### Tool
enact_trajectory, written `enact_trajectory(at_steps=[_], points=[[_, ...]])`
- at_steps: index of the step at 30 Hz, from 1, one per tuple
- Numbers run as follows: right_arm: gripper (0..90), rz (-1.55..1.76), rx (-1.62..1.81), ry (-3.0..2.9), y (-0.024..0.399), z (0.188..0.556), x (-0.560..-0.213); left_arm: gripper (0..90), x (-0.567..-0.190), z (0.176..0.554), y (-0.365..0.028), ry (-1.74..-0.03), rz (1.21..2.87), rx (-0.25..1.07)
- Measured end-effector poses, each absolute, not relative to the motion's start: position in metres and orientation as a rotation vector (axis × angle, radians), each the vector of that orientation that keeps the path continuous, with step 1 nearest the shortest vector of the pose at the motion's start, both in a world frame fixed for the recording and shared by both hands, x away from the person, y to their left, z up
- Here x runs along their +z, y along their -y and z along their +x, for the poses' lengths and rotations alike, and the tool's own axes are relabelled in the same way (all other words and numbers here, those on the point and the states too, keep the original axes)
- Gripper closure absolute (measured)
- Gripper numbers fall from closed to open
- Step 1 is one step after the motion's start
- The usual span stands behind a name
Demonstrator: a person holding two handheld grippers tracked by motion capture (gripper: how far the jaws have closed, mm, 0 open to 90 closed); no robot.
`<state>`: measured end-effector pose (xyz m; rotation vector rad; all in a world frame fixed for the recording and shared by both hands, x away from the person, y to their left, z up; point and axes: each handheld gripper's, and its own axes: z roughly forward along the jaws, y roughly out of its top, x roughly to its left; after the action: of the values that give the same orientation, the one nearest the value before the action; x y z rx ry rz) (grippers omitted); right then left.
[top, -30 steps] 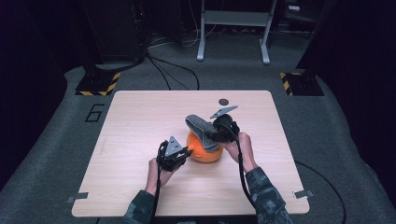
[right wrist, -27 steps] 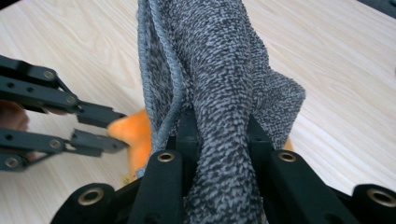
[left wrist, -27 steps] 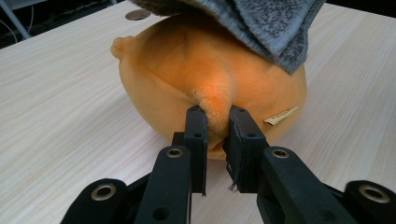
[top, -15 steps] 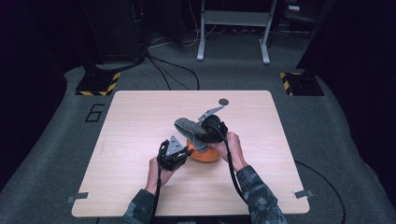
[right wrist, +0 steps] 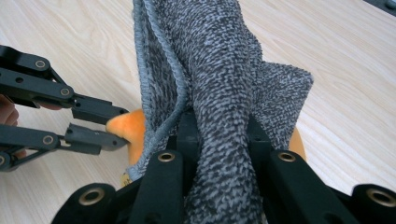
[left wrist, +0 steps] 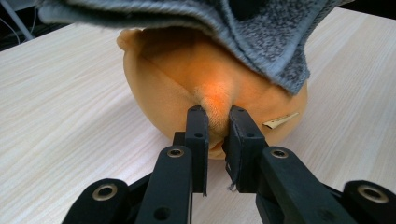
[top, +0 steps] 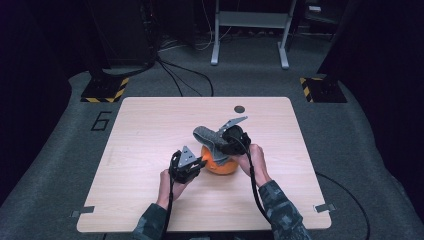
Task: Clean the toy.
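High view: an orange soft toy [top: 220, 164] and a grey cloth [top: 210, 136] are gripped by two grippers near the middle of the table [top: 150, 125].

The orange soft toy is seen resting on the table, a little nearer the front edge than the back edge. A small fold of the toy [left wrist: 214, 105] is pinched tight by the left gripper [top: 192, 166], as shown in the left gripper view. The grey cloth [right wrist: 224, 93] is squeezed between the jaws of the right gripper [top: 225, 142] and is held up over the toy, with its loose end hung toward the table's left side. A small dark round spot [top: 239, 109] is seen near the back edge, well apart from the toy.
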<state>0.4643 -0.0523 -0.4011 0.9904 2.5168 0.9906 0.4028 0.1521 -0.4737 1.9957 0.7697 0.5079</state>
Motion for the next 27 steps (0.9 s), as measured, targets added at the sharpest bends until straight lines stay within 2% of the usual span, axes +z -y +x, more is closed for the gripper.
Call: enact_trajectory(at_steps=[27], points=[[73.8, 1.164, 1.020, -2.433, 0.115, 0.457, -0.429, 79.2, -0.478, 0.403, -0.156, -0.800, 1.989, 0.500]])
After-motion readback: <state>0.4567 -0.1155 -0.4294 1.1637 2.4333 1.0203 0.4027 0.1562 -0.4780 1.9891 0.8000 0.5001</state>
